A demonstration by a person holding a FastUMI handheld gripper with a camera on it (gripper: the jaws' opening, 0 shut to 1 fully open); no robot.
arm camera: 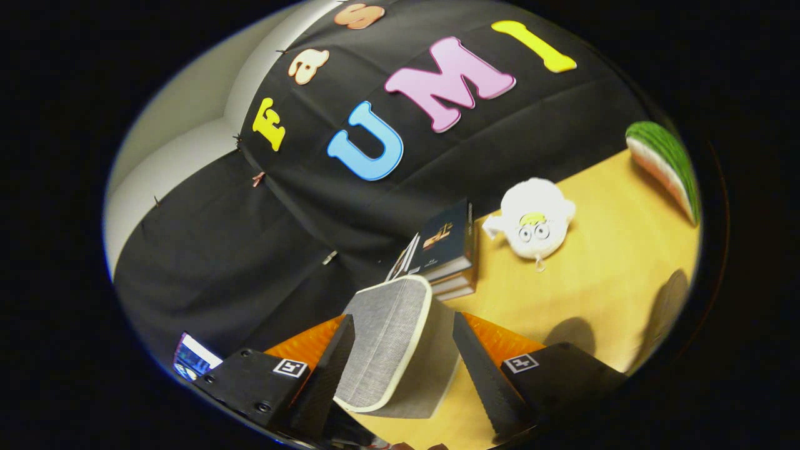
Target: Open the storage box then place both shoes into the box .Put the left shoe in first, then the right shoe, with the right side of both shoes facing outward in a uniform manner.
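While raised above the table (pixel 600 262), the hand-held gripper (pixel 400 362) grips a grey shoe (pixel 387 340).

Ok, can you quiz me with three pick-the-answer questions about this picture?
1. Where is the shoe?
A. on the floor
B. between the fingers of the gripper
C. inside a box

2. What colour is the plush toy?
A. white
B. blue
C. red

3. How are the books?
A. open flat
B. standing in a row
C. stacked

Answers:
1. B, a finger stands on each side of it.
2. A, its body is white.
3. C, they lie closed, one on another.
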